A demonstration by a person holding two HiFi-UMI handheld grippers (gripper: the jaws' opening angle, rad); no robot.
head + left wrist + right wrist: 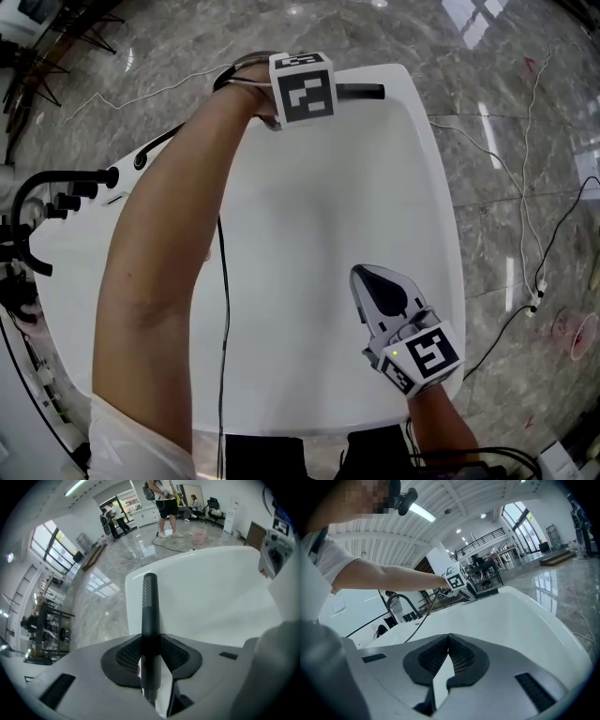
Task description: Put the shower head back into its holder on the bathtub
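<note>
White bathtub (309, 216) fills the head view. At its far rim, the left gripper (151, 644) has its jaws closed on the black shower head handle (150, 597), with a pad pressing on each side and the handle projecting beyond them. The right gripper (449, 639) hovers over the tub's near end, jaws together and empty. A black faucet (58, 174) stands at the left rim.

Bathtub (441, 187) sits on the floor (525, 94), faucet (66, 174) on its left rim. Left gripper (151, 641) is at the far rim, shower head (150, 606) between its jaws. Right gripper (366, 279) hangs over the tub's near right part.
</note>
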